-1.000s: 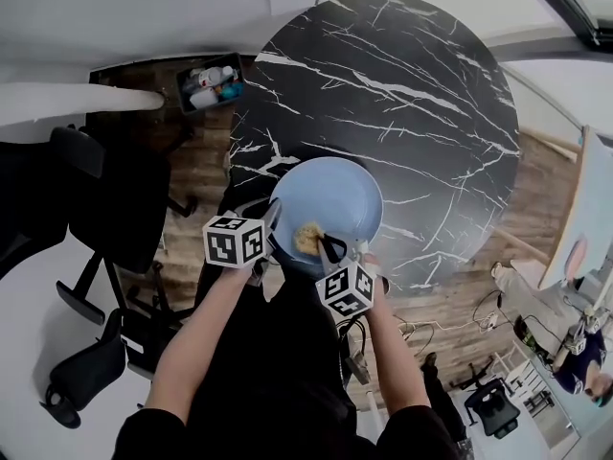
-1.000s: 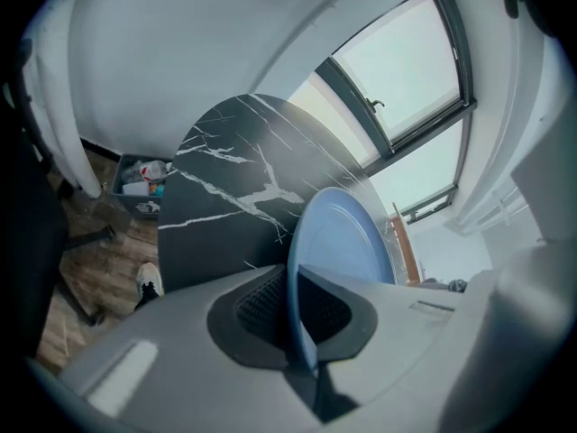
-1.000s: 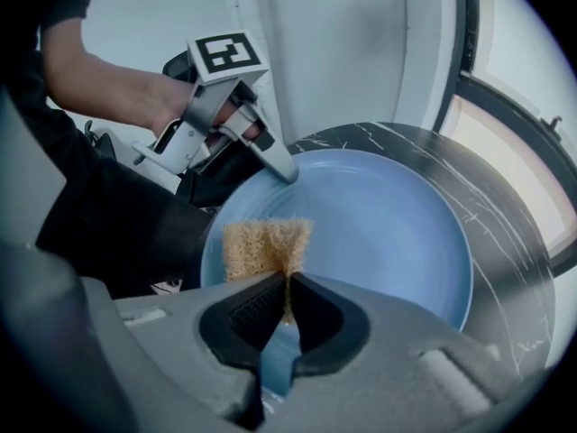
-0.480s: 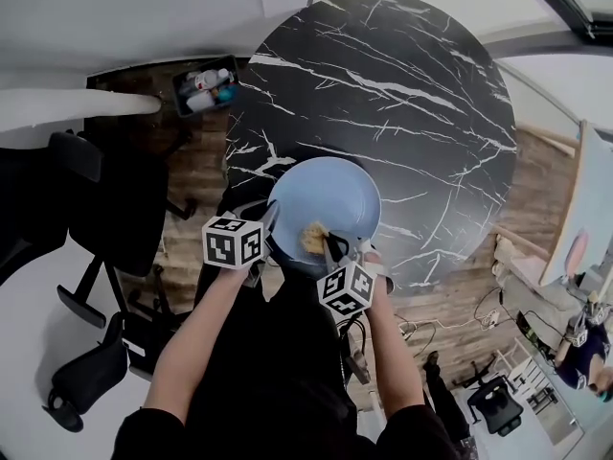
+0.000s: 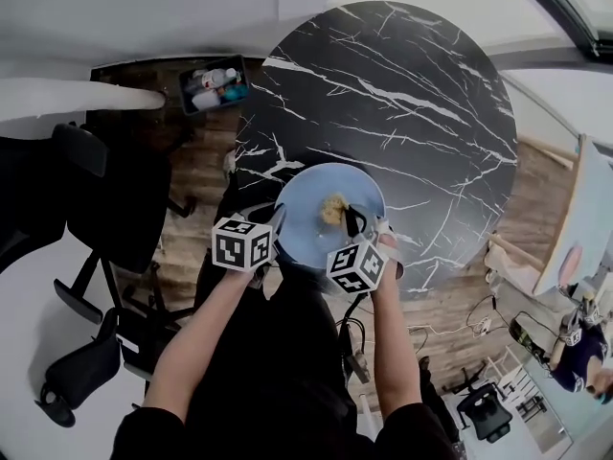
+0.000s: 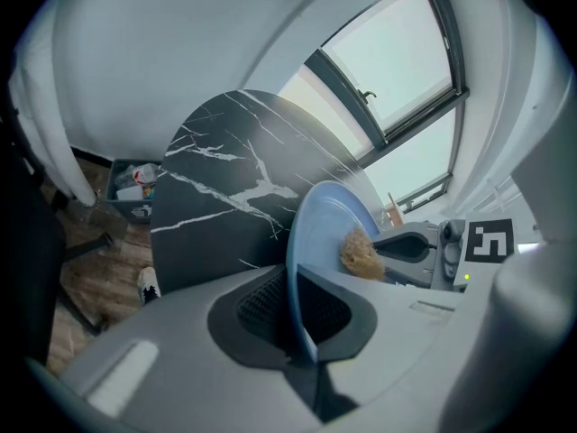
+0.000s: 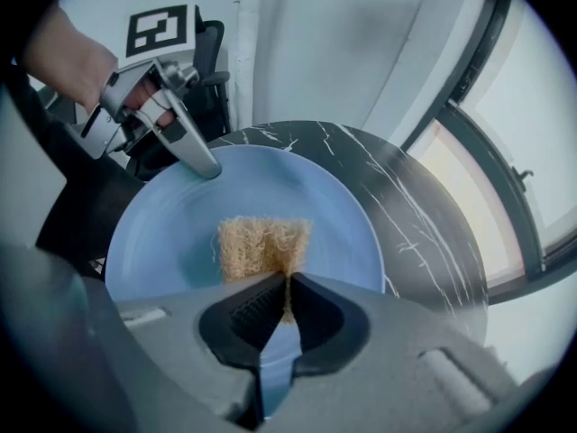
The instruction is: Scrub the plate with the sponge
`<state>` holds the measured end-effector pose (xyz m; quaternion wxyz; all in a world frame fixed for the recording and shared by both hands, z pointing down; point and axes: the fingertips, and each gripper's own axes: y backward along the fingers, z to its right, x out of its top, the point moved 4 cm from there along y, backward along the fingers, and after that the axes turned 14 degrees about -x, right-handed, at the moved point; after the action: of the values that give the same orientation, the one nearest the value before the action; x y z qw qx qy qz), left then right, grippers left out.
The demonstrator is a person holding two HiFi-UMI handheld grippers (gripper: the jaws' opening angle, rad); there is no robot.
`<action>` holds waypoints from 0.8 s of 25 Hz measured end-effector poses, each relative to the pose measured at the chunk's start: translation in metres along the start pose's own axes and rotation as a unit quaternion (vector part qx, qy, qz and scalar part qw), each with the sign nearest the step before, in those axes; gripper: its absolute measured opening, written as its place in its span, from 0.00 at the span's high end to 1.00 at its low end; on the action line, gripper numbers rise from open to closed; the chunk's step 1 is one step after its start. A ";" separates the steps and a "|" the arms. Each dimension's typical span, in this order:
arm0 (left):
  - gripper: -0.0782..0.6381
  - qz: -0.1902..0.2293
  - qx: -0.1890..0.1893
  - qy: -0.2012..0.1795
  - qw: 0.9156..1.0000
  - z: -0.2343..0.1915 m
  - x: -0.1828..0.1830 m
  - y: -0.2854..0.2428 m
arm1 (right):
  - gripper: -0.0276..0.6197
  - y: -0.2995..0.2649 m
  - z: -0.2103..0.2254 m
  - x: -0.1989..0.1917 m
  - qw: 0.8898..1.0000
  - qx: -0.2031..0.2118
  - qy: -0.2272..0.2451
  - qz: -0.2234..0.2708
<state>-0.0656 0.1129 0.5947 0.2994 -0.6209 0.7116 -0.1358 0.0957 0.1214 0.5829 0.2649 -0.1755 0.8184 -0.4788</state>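
A light blue plate rests at the near edge of the round black marble table. My left gripper is shut on the plate's left rim; in the left gripper view the plate stands edge-on between the jaws of the left gripper. My right gripper is shut on a tan fibrous sponge that lies on the plate's middle. In the right gripper view the sponge juts from the right gripper onto the plate, with the left gripper on the far rim.
A bin with bottles stands on the wooden floor left of the table. Black office chairs stand at the left. A large window lies beyond the table. Another person is at the far right.
The right gripper has carried the sponge from the plate's near rim up to its middle. The left gripper keeps its hold on the rim.
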 end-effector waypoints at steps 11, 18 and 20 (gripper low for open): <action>0.87 0.010 0.002 0.009 1.000 0.000 0.000 0.002 | 0.93 -0.020 0.039 0.012 0.997 -0.071 0.026 -0.013; 0.87 0.028 0.003 0.029 0.999 -0.002 0.000 0.002 | 0.93 -0.011 0.041 -0.015 0.995 -0.084 0.024 -0.053; 0.87 0.029 0.003 0.030 0.999 -0.002 0.000 0.003 | 0.93 -0.005 0.036 -0.024 0.995 -0.080 0.024 -0.062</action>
<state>-0.0692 0.1129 0.5951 0.2836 -0.5947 0.7376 -0.1481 0.1365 0.1073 0.5797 0.2004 -0.2352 0.8478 -0.4309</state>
